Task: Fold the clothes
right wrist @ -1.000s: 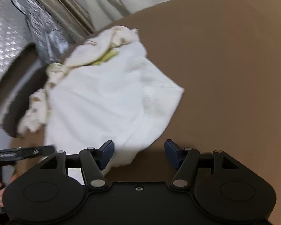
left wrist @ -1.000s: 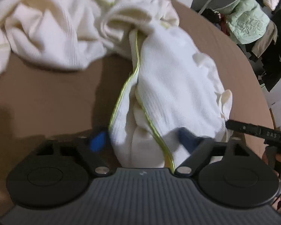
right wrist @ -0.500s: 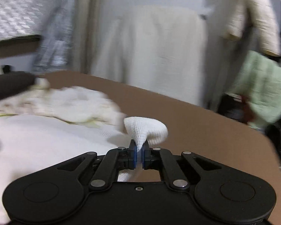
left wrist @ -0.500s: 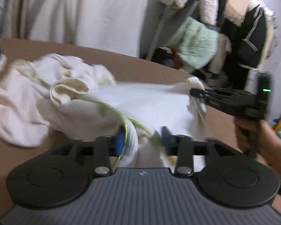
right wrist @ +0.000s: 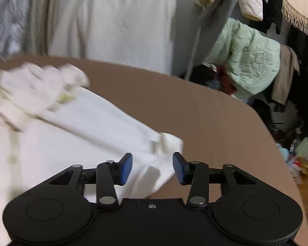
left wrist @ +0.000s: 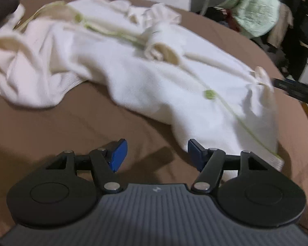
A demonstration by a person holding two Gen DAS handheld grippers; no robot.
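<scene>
Left wrist view: we look forward and down from close above the brown table (left wrist: pixel 76 127), along the left gripper (left wrist: pixel 155 153), whose blue pads frame the bottom edge. Right wrist view: we sit low over the same table (right wrist: pixel 215 123), aimed more level, along the right gripper (right wrist: pixel 152 168) toward the hanging coats. Both views share the white garment (left wrist: pixel 154 78) (right wrist: pixel 76 135), the tabletop, and the pale green quilted jacket (left wrist: pixel 256 6) (right wrist: pixel 250 57).
</scene>
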